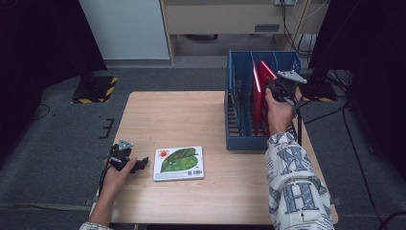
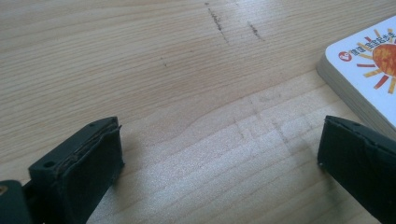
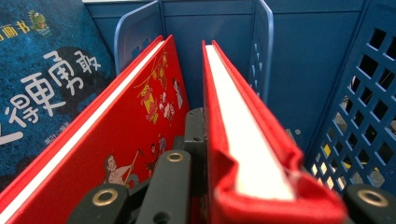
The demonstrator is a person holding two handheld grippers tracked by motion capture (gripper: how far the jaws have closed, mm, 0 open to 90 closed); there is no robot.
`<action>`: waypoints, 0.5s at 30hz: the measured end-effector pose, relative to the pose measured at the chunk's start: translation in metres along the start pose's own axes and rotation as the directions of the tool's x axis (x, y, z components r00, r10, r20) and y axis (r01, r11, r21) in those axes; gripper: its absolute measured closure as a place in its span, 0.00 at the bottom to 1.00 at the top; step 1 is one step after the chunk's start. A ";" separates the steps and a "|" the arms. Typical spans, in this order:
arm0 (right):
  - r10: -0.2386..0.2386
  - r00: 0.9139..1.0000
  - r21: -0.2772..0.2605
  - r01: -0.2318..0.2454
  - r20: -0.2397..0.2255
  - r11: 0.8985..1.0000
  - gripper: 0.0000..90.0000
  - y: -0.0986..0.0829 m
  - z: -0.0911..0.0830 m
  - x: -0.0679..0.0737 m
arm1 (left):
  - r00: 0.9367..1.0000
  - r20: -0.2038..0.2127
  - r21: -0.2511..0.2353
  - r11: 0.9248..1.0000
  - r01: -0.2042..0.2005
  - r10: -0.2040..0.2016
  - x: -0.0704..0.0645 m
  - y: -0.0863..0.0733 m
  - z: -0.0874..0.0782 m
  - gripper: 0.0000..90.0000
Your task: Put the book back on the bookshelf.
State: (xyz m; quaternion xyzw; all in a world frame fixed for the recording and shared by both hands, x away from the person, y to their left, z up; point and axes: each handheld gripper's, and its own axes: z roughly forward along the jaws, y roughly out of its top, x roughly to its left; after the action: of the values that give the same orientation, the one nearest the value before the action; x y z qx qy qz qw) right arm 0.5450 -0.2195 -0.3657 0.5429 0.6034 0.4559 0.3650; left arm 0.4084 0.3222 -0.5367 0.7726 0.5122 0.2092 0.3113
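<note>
The right gripper (image 1: pixel 276 87) clamps a red hardcover book (image 3: pixel 243 140) upright inside the blue plastic slotted crate (image 1: pixel 239 141) at the wooden table's (image 1: pixel 163 115) right edge; the left gripper (image 2: pixel 219 163), jaws wide, rests near the front-left corner beside a white-edged green picture book (image 1: pixel 179 163).

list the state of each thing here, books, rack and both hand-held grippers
left hand-held gripper: open, low over the table, holding nothing
right hand-held gripper: shut on the red book
red book: upright in the blue rack, clamped at its edge
second red book: leaning in the rack
green book: lying flat on the table
blue rack: standing upright on the table
</note>
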 end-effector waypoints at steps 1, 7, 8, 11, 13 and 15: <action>0.001 1.000 -0.001 -0.001 0.001 1.000 0.87 0.000 0.000 0.000 | 1.000 0.000 0.000 1.000 0.000 0.000 0.000 0.000 0.000 0.00; -0.002 1.000 0.006 0.003 -0.013 1.000 0.87 0.000 -0.001 0.000 | 1.000 0.000 0.000 1.000 0.000 0.000 0.000 0.000 0.000 0.00; -0.004 1.000 0.007 0.004 -0.015 1.000 0.87 0.000 -0.001 0.000 | 1.000 0.000 0.000 1.000 -0.001 0.001 0.000 0.000 0.000 0.00; -0.008 1.000 0.014 0.008 -0.020 1.000 0.86 0.001 -0.002 0.001 | 1.000 0.000 -0.002 1.000 0.002 -0.002 0.000 0.000 0.000 0.00; -0.015 1.000 0.025 0.015 -0.019 1.000 0.86 0.001 -0.003 0.000 | 1.000 0.001 0.000 1.000 -0.001 0.001 0.000 0.000 0.000 0.00; -0.011 1.000 0.039 0.012 -0.018 0.999 0.86 0.002 -0.006 0.000 | 1.000 0.001 0.000 1.000 -0.001 0.001 0.000 0.000 0.000 0.00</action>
State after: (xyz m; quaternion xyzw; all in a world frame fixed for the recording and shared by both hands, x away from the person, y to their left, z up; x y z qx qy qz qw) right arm 0.5406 -0.2208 -0.3619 0.5422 0.6186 0.4469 0.3516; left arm 0.4084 0.3218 -0.5367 0.7730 0.5116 0.2091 0.3113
